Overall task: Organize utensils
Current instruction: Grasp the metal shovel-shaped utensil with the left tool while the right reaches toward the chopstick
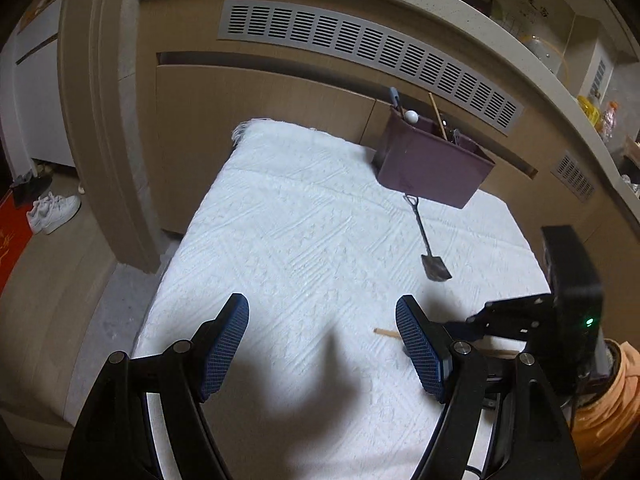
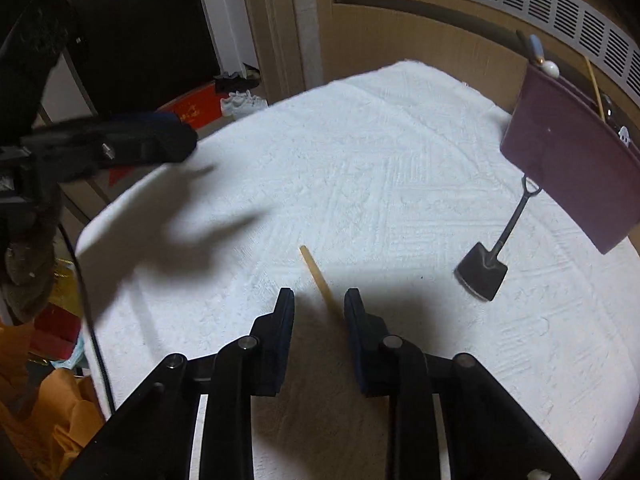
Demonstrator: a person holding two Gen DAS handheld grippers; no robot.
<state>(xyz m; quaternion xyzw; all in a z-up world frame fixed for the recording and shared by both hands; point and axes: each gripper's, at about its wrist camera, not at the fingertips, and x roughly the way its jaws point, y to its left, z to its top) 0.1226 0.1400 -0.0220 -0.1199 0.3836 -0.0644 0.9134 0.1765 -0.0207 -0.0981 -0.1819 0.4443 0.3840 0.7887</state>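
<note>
Overhead, vent slats [image 1: 360,52]; white quilted cloth [image 1: 300,240]; left gripper [image 1: 322,344] spread; right gripper [image 2: 319,312] straddles chopstick [image 2: 318,274], unpinched.

rough white cloth [image 2: 360,140], wooden chopstick [image 2: 316,272], matt plastic box [image 2: 568,160]

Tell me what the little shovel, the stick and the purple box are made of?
Shovel-shaped utensil: probably metal with a dark matte finish; its blade edge glints slightly. Stick: looks like wood or bamboo, pale tan and unvarnished, likely a chopstick. Purple box: probably plastic, with smooth, thin, evenly coloured walls and a dull sheen.
</note>
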